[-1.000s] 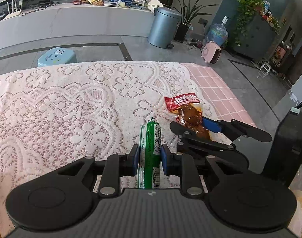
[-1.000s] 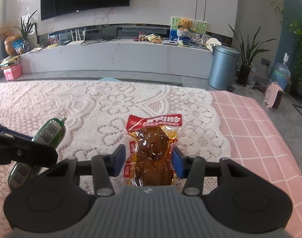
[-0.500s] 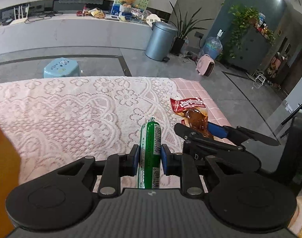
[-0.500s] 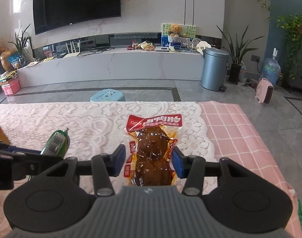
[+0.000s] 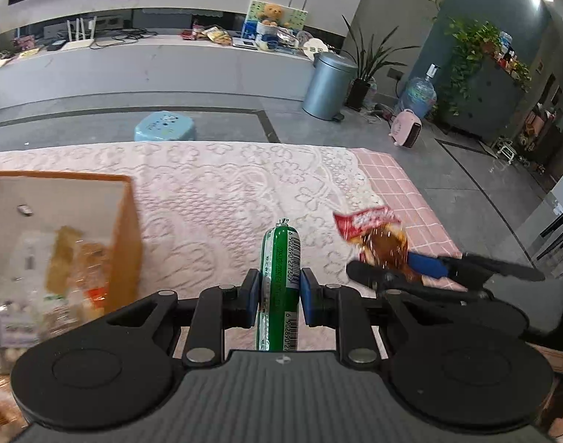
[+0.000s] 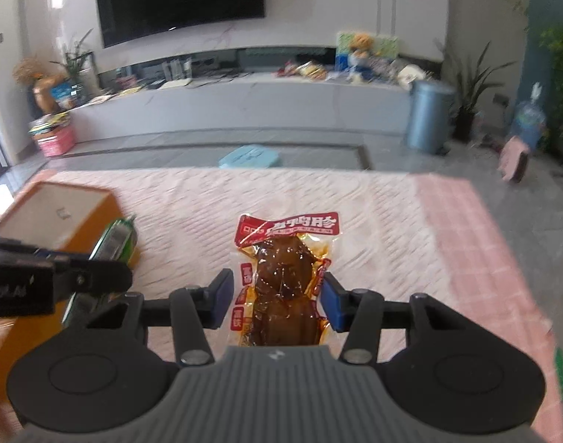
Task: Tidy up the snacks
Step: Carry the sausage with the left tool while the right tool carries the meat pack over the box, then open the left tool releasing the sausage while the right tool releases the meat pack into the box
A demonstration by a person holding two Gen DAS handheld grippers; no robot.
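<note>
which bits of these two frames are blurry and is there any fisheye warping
Left wrist view: the snack pouch in the right gripper and the orange box contents are smeared; the green sausage is sharp. Right wrist view: tablecloth streaked, pouch crisp. Both bend the room edges.

Left gripper point(image 5: 277, 291) clamps green sausage stick point(image 5: 279, 280) above lace tablecloth point(image 5: 215, 199), orange box point(image 5: 128, 243) with blurred snack packs at left, right gripper point(image 5: 403, 277) holding red-topped brown meat pouch point(image 5: 381, 236) at right.
</note>
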